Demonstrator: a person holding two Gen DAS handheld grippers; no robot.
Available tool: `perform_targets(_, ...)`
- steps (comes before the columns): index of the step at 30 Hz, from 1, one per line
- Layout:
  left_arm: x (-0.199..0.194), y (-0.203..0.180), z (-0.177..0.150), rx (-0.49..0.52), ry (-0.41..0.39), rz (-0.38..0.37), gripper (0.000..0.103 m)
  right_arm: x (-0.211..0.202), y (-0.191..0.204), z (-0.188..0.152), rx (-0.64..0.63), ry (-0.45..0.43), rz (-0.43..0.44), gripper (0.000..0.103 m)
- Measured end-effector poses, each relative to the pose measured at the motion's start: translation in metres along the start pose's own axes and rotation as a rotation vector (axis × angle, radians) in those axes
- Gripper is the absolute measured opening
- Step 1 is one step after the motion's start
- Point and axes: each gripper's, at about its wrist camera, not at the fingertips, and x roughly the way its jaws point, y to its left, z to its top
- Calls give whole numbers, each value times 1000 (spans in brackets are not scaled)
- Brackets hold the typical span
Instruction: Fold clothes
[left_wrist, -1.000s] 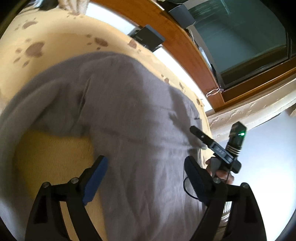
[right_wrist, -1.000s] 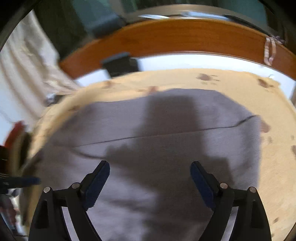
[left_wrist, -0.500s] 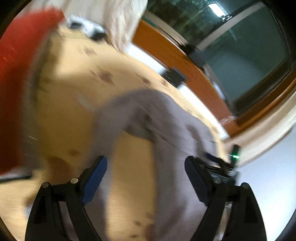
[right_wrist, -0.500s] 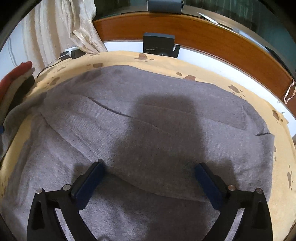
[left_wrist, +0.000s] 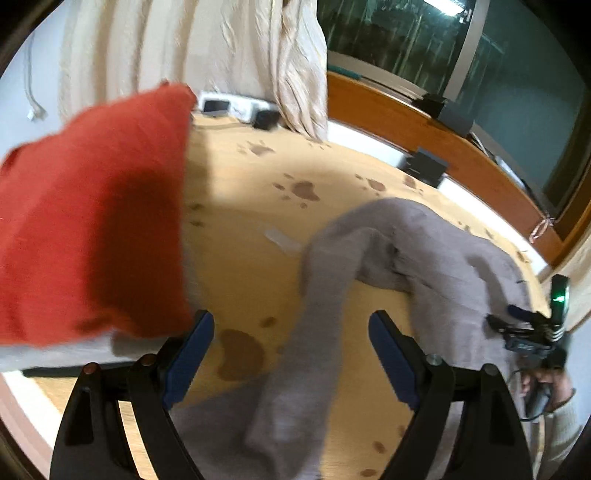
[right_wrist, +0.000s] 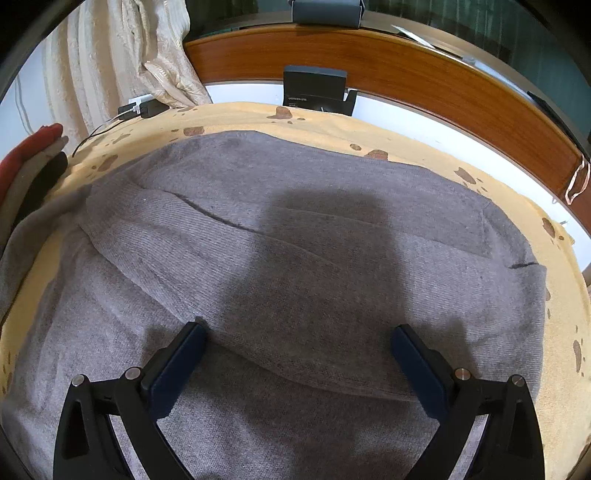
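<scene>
**One sleeve folded in, the other waiting**

The grey sweater (right_wrist: 295, 258) lies spread on the yellow paw-print cover (right_wrist: 406, 129), filling most of the surface below the wooden window frame (right_wrist: 406, 66). In the right wrist view a sleeve lies folded diagonally across the body of the garment, its edge running down between the fingers of the right gripper (right_wrist: 297, 363). That gripper hangs just over the cloth with its jaws spread wide and nothing clamped; they have just been opening, and the knit lies flat beneath them rather than pinched.

The left gripper (left_wrist: 291, 358) also stands released, its blue pads apart with nothing held. Ahead of it the other sleeve (left_wrist: 314, 314) trails loose from the sweater's shoulder toward the camera, lying on the cover and not yet folded in. To the left sits a stack of folded clothes (left_wrist: 92, 229) with a red piece on top (probably the finished pile, though the view is blurred).

By my reading the fold is at an early-to-middle stage: one sleeve is laid in, while the second sleeve and the folding of the body are left, then the move to the stack.
</scene>
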Motion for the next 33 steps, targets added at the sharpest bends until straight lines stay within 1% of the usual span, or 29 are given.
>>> perform_targets(4,-5,3,-2,30,-37,70,88,1,-1,0,5,0,-2,102)
perform_targets(12,-8,-3,-4,61,-68,122,88,0,-3,1,14,-8,4,102)
perform_targets(13,-9,-3,-3,62,-73,126,88,-3,-3,0,17,-20,-2,102)
perform_targets(15,-9,-4,-3,66,-75,136,88,-17,-3,0,26,-89,-20,102)
perform_targets(16,-9,-5,-3,68,-75,140,88,-27,-1,1,39,-125,-5,102)
perform_targets(18,-7,-7,-3,70,-69,141,88,-45,1,2,65,-197,28,102)
perform_targets(21,-8,-11,-2,65,-72,121,88,-67,12,11,88,-260,105,102)
perform_targets(24,-10,-13,-2,57,-74,89,88,-81,27,15,75,-288,172,102)
perform_targets(26,-10,-15,-2,53,-71,71,88,-89,42,18,52,-302,198,102)
perform_targets(29,-12,-16,-3,54,-71,57,88,-96,67,23,-7,-331,195,102)
perform_targets(33,-15,-15,-4,46,-74,36,88,-101,94,26,-93,-365,142,102)
